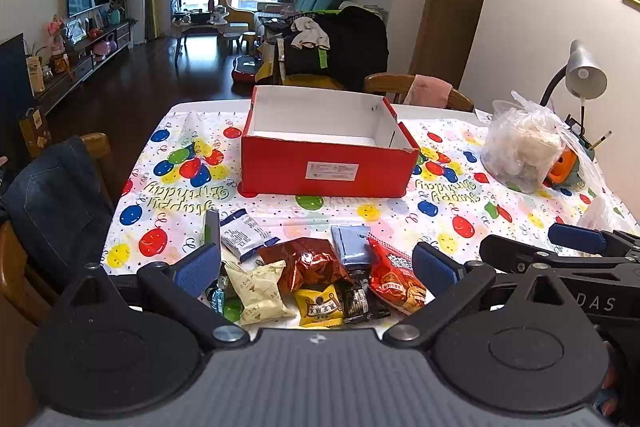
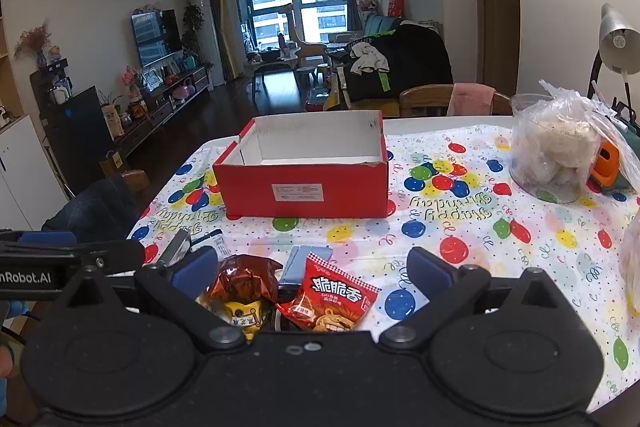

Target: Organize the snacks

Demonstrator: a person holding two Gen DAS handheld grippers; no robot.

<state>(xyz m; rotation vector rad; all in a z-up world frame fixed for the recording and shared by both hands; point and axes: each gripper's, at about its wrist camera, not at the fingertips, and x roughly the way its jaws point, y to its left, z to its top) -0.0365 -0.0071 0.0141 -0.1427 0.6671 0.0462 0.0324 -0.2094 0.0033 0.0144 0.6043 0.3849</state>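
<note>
Both grippers, left gripper (image 1: 316, 265) and right gripper (image 2: 313, 267), gape above snack packets (image 1: 308, 275); red box (image 1: 326, 167) beyond.

Both wrist views look forward, low over near table edge, toward living room. Shared: red box (image 1: 326, 163) (image 2: 306, 183) beyond fingers, snack pile (image 1: 312, 275) (image 2: 288, 291) close between fingers. Right view sits further right.

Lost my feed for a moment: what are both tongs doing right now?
Left tongs: open, holding nothing, above the heap of snack packets.
Right tongs: open, holding nothing.
</note>
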